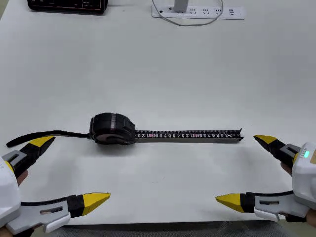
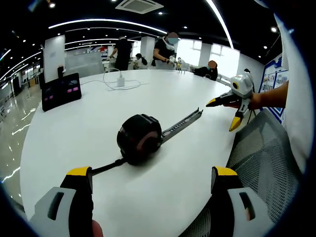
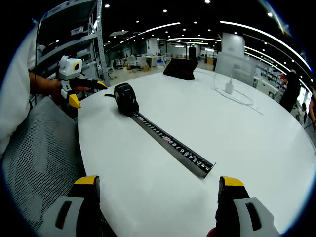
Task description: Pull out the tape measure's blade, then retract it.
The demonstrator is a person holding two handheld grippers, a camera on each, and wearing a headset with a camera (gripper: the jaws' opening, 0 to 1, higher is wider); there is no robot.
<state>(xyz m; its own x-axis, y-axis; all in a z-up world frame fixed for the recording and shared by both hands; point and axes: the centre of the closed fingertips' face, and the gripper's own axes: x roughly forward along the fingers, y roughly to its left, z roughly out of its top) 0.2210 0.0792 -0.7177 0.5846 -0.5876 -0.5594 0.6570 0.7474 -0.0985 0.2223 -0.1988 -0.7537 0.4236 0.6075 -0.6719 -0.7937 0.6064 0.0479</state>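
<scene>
Head view, tape measure point(image 1: 112, 129), blade point(image 1: 190, 135) extended, untouched

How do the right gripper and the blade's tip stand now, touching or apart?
Apart. The head view shows bare table between the open right gripper and the blade's tip.

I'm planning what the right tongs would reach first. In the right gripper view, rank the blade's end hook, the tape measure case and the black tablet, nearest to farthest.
1. Blade's end hook, just ahead of the right tongs, low right.
2. Tape measure case, farther off, left of centre.
3. Black tablet, farthest back, top centre.
</scene>
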